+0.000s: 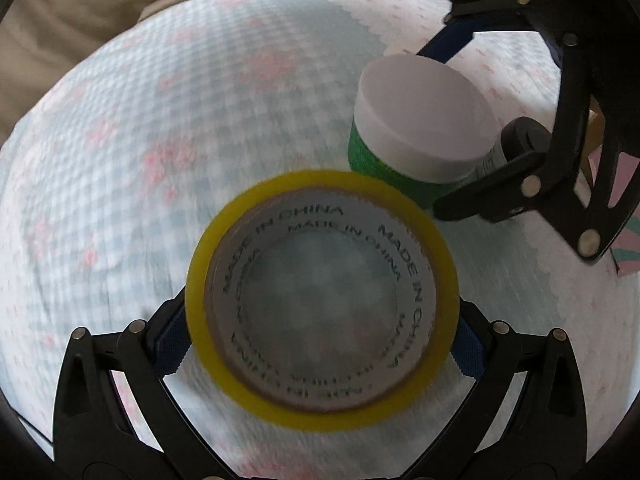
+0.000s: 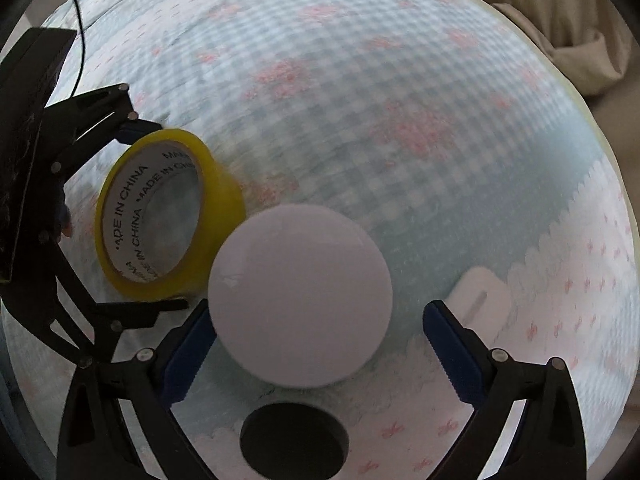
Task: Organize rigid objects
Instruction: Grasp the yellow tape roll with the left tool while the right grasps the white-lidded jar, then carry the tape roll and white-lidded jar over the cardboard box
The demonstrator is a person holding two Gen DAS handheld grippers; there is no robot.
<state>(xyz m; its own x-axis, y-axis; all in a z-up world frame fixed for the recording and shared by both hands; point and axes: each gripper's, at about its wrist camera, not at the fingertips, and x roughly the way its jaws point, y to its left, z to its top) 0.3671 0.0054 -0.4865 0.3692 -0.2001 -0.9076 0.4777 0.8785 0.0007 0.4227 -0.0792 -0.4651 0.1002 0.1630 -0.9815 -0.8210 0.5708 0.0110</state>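
A yellow tape roll (image 1: 320, 184) lies flat on the checked bedsheet (image 1: 160, 160), its hole facing up. My left gripper (image 1: 320, 320) straddles it, and both blue pads rest against its outer rim. In the right wrist view the same tape roll (image 2: 224, 184) sits between the left gripper (image 2: 170, 216) fingers. Beside it stands a jar (image 1: 424, 116) with a white lid and a green label. My right gripper (image 2: 318, 312) stands open around this jar (image 2: 300, 296). Its left pad is at the lid's edge and its right pad is well clear. The right gripper (image 1: 432, 128) also shows from the side.
A dark round-topped bottle (image 2: 294, 440) stands just behind the jar, near my right gripper's base. A flat white item (image 2: 480, 292) lies on the sheet to the right. Beige bedding (image 1: 80, 20) borders the sheet, and a pink and teal card (image 1: 624, 248) lies at the right edge.
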